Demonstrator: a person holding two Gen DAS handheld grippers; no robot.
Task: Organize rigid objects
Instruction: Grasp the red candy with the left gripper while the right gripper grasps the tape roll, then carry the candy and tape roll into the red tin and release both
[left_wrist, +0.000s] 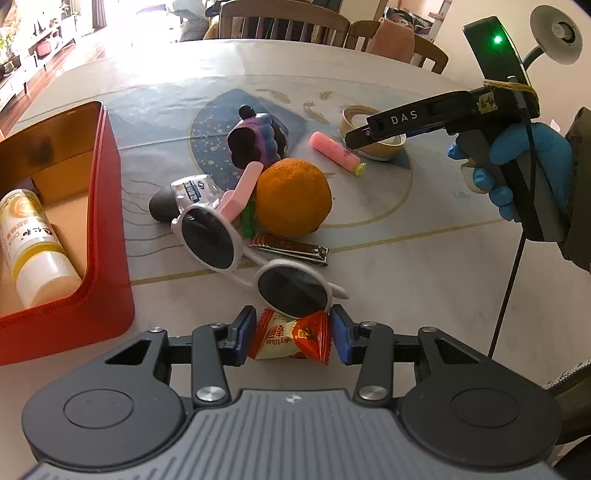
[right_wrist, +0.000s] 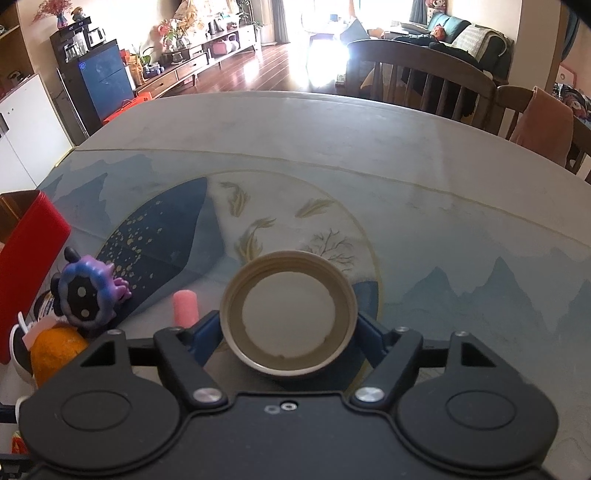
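Note:
An orange-and-white wrapped candy (left_wrist: 290, 338) lies on the table between the blue pads of my left gripper (left_wrist: 291, 334), which touch both of its ends. A round beige lid (right_wrist: 288, 314), hollow side up, sits between the pads of my right gripper (right_wrist: 288, 328), which press its rim on both sides. In the left wrist view the right gripper (left_wrist: 369, 134) reaches over that lid (left_wrist: 373, 151), held by a blue-gloved hand (left_wrist: 517, 166). A red tin box (left_wrist: 107, 221) stands at the left with a yellow-white bottle (left_wrist: 33, 243) inside.
A heap lies just beyond the candy: white sunglasses (left_wrist: 236, 254), an orange (left_wrist: 293, 197), a nail clipper (left_wrist: 291, 251), a purple toy (left_wrist: 255, 138), and a pink tube (left_wrist: 334, 151). Wooden chairs (right_wrist: 424, 81) stand at the table's far edge.

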